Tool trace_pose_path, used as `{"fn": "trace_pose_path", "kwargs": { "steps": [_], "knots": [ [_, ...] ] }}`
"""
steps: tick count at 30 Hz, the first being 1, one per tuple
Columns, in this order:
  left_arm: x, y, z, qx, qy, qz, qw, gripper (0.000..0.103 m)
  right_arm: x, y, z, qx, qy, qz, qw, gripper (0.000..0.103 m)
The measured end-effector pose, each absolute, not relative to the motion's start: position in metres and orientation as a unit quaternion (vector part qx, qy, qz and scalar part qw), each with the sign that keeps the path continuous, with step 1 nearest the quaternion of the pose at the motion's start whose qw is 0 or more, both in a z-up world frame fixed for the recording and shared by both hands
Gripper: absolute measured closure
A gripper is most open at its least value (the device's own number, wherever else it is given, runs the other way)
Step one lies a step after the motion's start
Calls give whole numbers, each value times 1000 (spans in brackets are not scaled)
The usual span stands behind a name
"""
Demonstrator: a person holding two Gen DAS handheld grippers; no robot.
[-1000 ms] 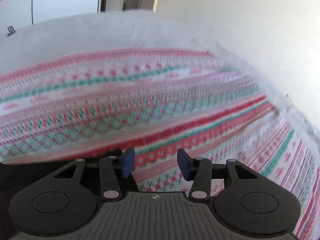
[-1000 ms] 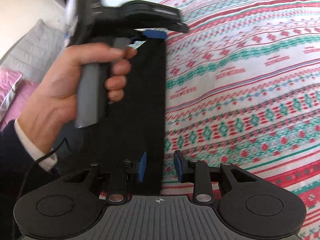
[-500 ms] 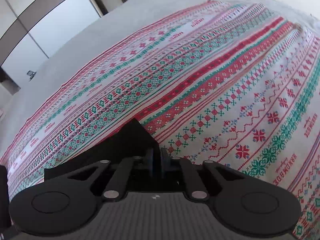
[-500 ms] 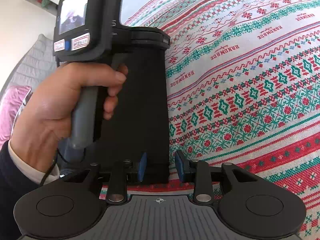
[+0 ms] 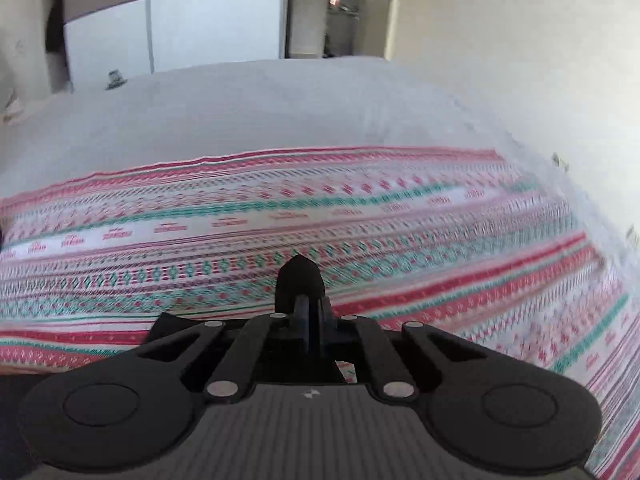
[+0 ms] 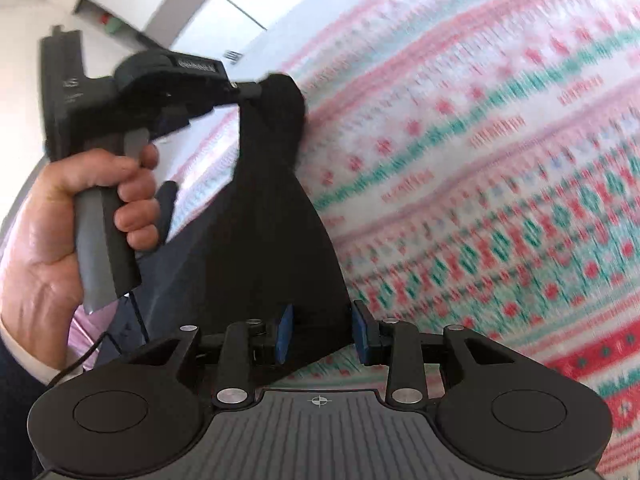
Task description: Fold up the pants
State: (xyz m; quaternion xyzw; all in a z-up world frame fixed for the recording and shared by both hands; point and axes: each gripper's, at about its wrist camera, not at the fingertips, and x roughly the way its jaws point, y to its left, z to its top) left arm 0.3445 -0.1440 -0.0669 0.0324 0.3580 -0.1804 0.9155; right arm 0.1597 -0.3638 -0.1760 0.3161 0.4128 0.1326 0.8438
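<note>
The black pants lie on a red, green and white patterned blanket. My left gripper is shut on a corner of the pants and holds it lifted above the blanket. It shows in the right wrist view, with the cloth bunched at its tips and hanging down in a taut fan. My right gripper is open, its blue pads either side of the pants' near edge, not closed on it.
The blanket covers a grey bed that runs to white wardrobe doors and a beige wall at the right. A pink pillow lies at the lower left behind the person's hand.
My left gripper closed on the pants corner and has lifted it off the blanket, pulling the flat black strip up into a hanging fan. My right gripper stayed open near the near edge.
</note>
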Motion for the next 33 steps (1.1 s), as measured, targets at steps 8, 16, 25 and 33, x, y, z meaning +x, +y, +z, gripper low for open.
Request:
{"fn": "trace_pose_path", "kwargs": {
  "steps": [8, 16, 25, 33],
  "knots": [
    [336, -145, -54, 47, 353, -194, 914, 102, 171, -387, -162, 332, 346, 122, 869, 54],
    [330, -132, -42, 67, 337, -182, 921, 102, 206, -341, -192, 263, 387, 151, 871, 44],
    [335, -130, -47, 37, 338, -172, 924, 102, 182, -345, -163, 305, 385, 171, 854, 92],
    [334, -198, -38, 14, 327, -195, 924, 103, 166, -390, -140, 345, 344, 118, 865, 95]
  ]
}}
